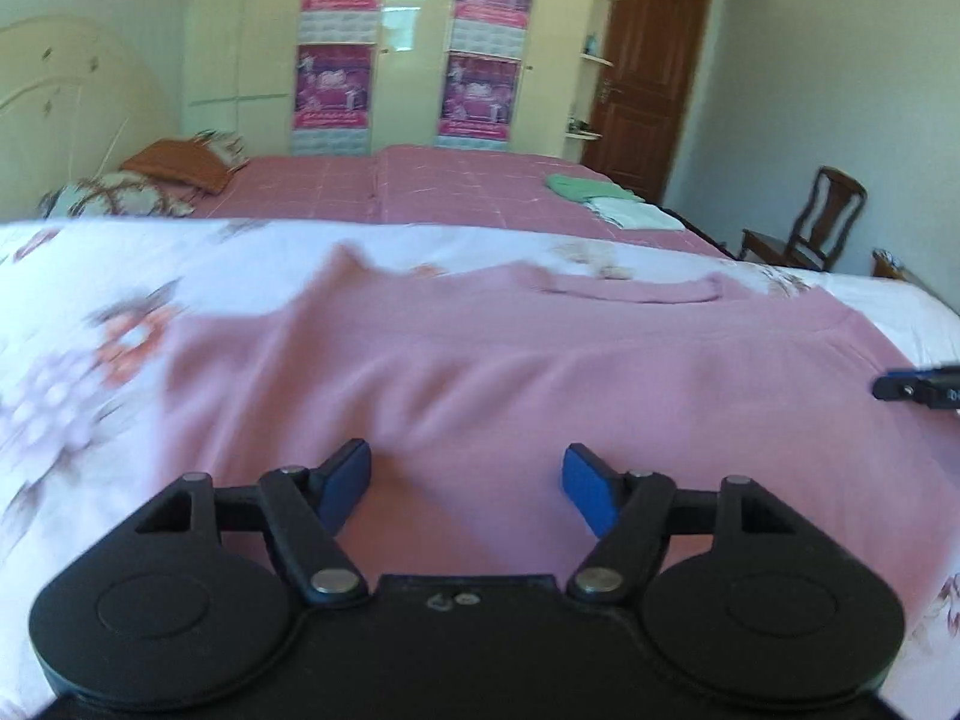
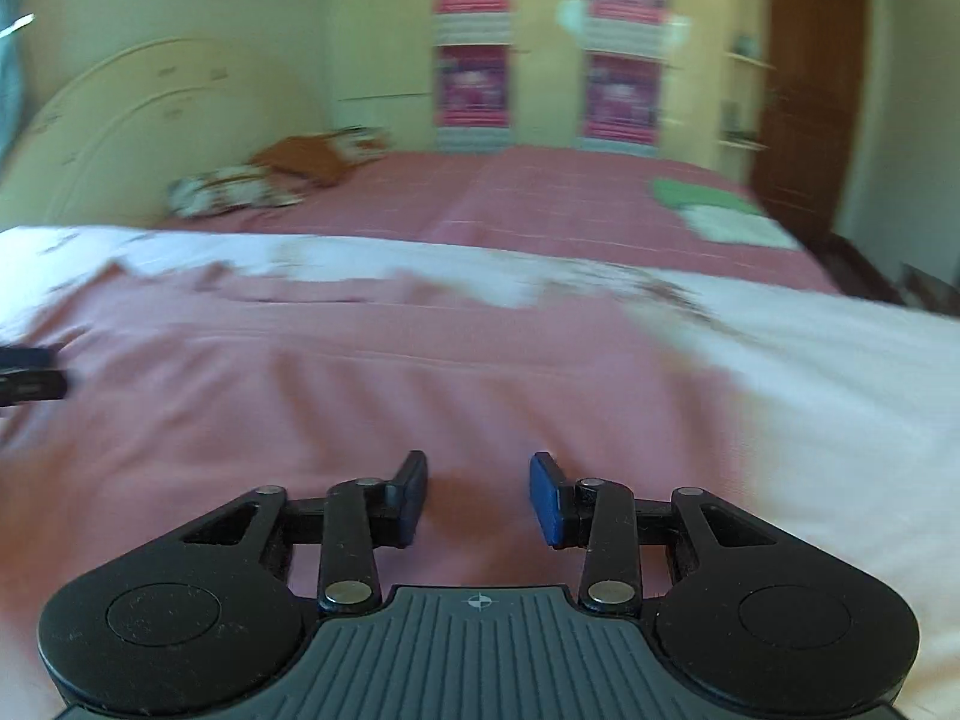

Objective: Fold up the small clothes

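Garment: a pink top [image 1: 510, 360] lay spread flat on the floral sheet [image 1: 72, 396], its neckline band toward twelve o'clock in the left wrist view and soft creases running across the body; the edges were blurred.
Garment colour: plain dusty pink, no print visible.
Garment place: at the centre of both views, directly under and ahead of both grippers; in the right wrist view the pink top [image 2: 360, 372] filled the left and middle, with white sheet at three o'clock.
Left gripper [image 1: 467, 489]: jaws stood wide apart, blue pads clear of each other, nothing between them but the cloth lying beneath; holding nothing.
Right gripper [image 2: 478, 495]: jaws parted by a narrower gap, nothing pinched between the pads; it also showed at three o'clock in the left wrist view.
Folded pile [image 1: 606, 201]: green and white clothes lay at one o'clock on the pink bedspread [image 1: 420, 192], well apart from the top.
Pillows [image 1: 150, 180]: at ten o'clock by the headboard.
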Demonstrator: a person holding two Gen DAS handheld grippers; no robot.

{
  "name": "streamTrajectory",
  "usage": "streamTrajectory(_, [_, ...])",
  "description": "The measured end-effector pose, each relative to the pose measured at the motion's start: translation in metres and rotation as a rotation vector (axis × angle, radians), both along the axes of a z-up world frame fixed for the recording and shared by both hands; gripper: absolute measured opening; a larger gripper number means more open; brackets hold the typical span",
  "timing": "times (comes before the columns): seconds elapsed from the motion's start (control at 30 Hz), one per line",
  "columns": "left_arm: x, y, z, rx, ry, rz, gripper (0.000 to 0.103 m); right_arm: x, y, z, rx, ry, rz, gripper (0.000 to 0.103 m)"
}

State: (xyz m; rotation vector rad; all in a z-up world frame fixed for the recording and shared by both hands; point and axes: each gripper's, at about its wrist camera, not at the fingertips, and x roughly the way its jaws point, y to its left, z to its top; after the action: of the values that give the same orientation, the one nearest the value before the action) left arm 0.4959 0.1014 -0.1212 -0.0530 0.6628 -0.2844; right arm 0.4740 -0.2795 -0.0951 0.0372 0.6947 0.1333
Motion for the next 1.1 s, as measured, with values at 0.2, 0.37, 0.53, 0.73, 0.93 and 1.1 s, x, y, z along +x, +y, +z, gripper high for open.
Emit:
streamTrajectory(0.2, [-0.045,-0.020,0.027,-0.038,-0.063,-0.006,0.076,-0.036,-0.008,0.023,0.082,-0.050,0.000,0.037])
streamTrajectory(0.37, [-0.090,-0.104,0.016,0.069,-0.080,-0.086,0.076,-0.077,0.075,0.033,0.103,-0.039,0.154,0.037])
streamTrajectory(0.53, [-0.107,-0.103,0.000,0.134,-0.059,-0.065,0.076,-0.107,0.127,0.007,-0.033,0.001,0.214,0.037])
streamTrajectory(0.73, [-0.114,0.000,0.000,0.127,-0.026,0.063,0.079,-0.132,0.047,0.004,-0.066,0.019,0.002,0.037])
streamTrajectory(0.93, [-0.114,0.017,0.010,0.145,-0.025,0.082,0.071,-0.142,-0.016,0.025,0.103,-0.010,-0.166,0.037])
streamTrajectory(1.1, [-0.110,0.014,0.004,0.148,-0.025,0.111,0.075,-0.123,-0.021,0.013,0.097,0.097,-0.189,0.037])
